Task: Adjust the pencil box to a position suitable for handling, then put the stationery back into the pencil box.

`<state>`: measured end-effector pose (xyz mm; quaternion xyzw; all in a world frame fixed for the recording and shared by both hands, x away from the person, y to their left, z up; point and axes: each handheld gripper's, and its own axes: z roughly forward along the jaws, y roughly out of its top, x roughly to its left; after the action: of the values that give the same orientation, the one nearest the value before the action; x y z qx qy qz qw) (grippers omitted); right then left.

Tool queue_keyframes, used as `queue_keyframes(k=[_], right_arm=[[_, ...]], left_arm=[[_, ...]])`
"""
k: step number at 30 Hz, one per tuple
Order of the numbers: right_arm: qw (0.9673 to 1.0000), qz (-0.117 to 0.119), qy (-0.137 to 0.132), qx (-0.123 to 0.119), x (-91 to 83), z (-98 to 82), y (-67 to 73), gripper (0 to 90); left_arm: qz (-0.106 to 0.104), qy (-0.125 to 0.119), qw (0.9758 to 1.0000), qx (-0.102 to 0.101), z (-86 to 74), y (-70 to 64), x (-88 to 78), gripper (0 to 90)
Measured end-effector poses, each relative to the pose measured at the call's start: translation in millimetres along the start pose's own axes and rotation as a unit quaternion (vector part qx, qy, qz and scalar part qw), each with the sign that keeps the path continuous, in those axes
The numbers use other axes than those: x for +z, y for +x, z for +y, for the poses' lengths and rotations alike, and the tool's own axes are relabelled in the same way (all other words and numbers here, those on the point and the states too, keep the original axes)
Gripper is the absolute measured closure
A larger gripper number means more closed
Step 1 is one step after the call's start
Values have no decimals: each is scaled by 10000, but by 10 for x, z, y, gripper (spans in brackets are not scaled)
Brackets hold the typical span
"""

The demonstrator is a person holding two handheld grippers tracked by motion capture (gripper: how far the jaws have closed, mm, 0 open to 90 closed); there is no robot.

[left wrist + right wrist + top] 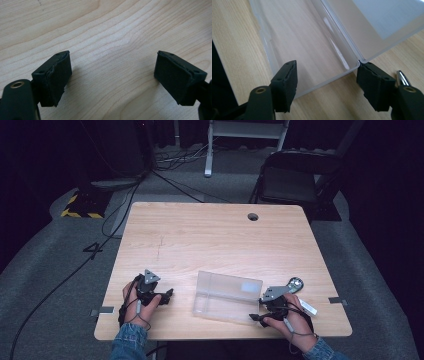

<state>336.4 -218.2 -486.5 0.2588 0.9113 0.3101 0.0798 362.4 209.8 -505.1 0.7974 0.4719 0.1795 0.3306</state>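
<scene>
Dark floor and black curtains surround a light wooden table [210, 240] in the high view, with a folding chair [292, 177] behind it. Near the front edge lies a clear plastic case [227, 296], opened flat. The left gripper [167, 296] rests on the wood well to the case's left, held in a hand with a denim cuff. The right gripper [256, 309] sits just at the case's right end, with a silvery metal object [295, 284] and a small white stick [307, 308] close behind it.

From the left gripper view, its jaws stand wide apart over bare wood grain, nothing between them.

From the right gripper view, the jaws are spread wide around the case's near corner [329, 75]; the right-hand pad appears to touch the hinge corner, the other stands clear.
</scene>
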Motion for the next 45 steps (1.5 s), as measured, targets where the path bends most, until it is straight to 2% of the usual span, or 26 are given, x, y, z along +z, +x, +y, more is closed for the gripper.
queue_keyframes(k=[13,25,36,43,45], right_arm=[[9999,11,117,-27,-98,-99,54,318],[9998,-89,-159,48,-250,-60,9,300],[9987,-242,-342,292,-392,-110,-146,318],[9973,-402,-404,459,-499,-173,-312,238],[9968,-476,-413,499,-545,-198,-362,305]], left_arm=[[0,13,10000,-4,7,-5,7,149],[9,22,10000,1,11,-11,7,151],[12,23,10000,2,15,-17,11,151],[11,22,10000,3,15,-17,11,151],[11,22,10000,2,15,-17,12,151]])
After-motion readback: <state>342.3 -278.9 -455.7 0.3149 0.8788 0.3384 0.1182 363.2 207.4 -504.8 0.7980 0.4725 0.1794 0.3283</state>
